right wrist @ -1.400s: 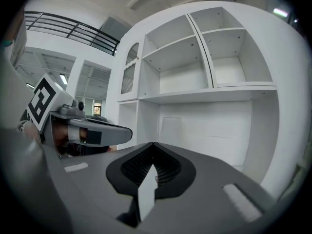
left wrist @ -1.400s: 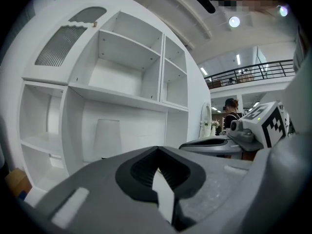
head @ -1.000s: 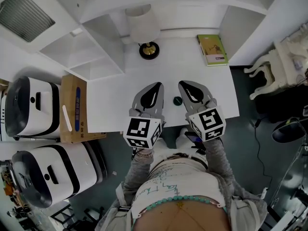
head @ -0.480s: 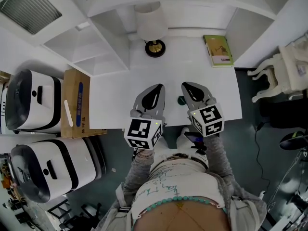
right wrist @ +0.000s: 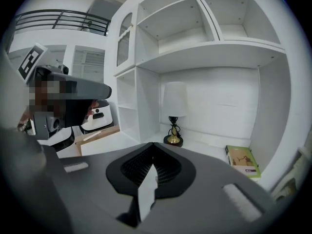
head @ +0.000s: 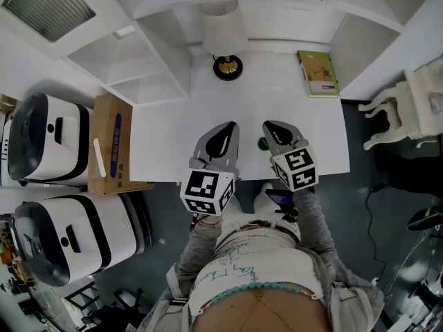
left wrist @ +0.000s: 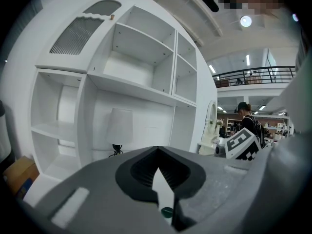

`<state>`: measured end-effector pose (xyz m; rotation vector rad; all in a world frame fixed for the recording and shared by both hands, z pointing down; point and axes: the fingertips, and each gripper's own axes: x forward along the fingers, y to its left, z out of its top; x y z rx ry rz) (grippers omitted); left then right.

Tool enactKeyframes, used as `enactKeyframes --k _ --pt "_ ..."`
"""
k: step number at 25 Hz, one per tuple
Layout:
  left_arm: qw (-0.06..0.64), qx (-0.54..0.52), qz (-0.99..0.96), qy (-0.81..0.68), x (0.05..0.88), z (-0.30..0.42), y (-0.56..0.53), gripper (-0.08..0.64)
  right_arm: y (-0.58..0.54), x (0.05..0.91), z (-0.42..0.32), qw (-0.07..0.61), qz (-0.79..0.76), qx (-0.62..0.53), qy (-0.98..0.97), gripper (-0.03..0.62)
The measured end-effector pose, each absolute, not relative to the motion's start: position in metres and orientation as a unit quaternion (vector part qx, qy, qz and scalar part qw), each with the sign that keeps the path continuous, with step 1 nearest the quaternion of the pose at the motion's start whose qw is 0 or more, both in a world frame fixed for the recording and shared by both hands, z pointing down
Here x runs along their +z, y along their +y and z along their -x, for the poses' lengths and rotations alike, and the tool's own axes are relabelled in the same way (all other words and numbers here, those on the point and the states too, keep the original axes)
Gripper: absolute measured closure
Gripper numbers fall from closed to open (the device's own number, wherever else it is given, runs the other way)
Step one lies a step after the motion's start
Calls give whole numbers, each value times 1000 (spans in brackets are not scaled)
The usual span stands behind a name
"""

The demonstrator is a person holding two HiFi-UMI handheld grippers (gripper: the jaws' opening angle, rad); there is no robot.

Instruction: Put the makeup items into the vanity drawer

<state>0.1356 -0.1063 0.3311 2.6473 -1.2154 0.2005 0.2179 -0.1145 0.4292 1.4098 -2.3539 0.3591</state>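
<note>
Head view: my left gripper [head: 224,126] and right gripper [head: 275,124] hover over the white desk [head: 166,137], jaws closed, empty; small dark-green round item [head: 262,143] between them.

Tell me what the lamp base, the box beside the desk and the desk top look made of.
Lamp base: likely metal, black with a glossy gold ring.
Box: plain brown cardboard, matte.
Desk top: smooth white, perhaps painted or laminated board; unclear which.
</note>
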Motion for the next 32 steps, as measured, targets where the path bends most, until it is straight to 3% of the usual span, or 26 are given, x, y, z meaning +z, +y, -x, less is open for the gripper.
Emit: enactKeyframes --k 32 --pt "122 89 -890 -431 344 -118 -104 558 -111 537 -234 294 -477 194 -805 565"
